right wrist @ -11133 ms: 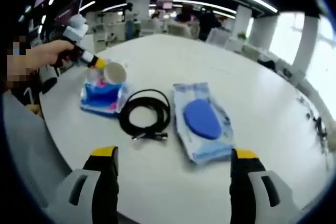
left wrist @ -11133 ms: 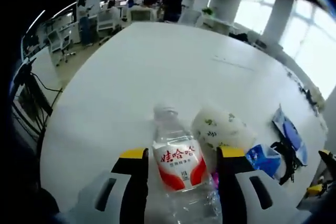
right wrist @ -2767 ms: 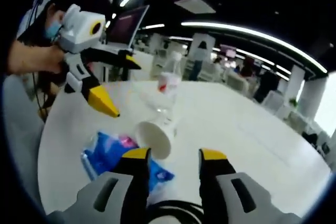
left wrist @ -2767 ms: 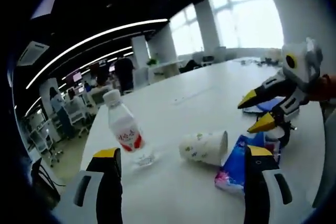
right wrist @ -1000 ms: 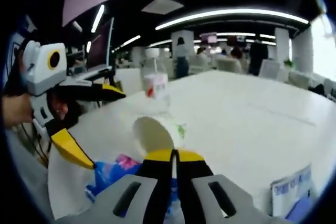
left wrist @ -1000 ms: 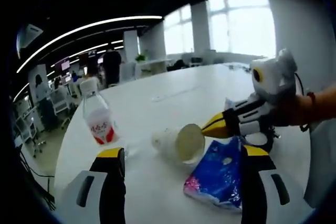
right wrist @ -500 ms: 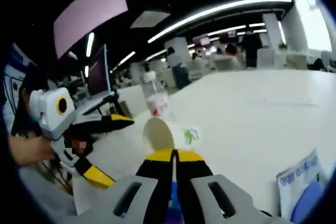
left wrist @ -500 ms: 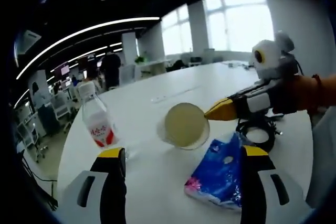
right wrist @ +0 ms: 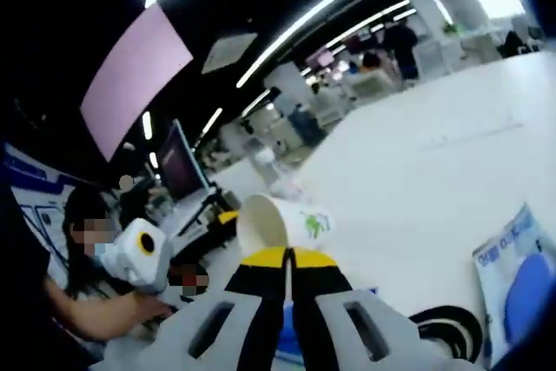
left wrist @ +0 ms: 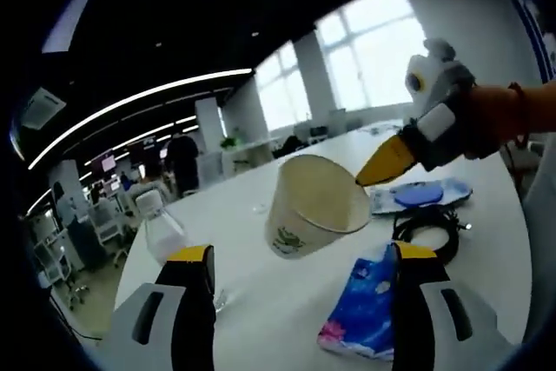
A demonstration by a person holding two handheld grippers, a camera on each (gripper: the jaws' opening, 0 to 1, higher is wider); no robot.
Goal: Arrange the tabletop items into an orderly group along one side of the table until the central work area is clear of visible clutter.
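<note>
Transfer step: paper cup (left wrist: 314, 204) is pinched at its rim by right tongs (right wrist: 288, 257), frame centre, above tabletop (left wrist: 261, 301); left tongs (left wrist: 295, 254) are spread. Upright placement beside bottle (left wrist: 165, 234) is judged next.

Ceiling strip lights streak overhead, windows (left wrist: 373, 49) blaze white with glare, the background smears soft, and edges bend under fisheye.

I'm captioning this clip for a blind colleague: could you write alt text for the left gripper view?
A white paper cup with a green print hangs tilted above the white table, pinched at its rim by the right gripper. Below lie a blue plastic packet and a coiled black cable, between the open left gripper jaws.
</note>
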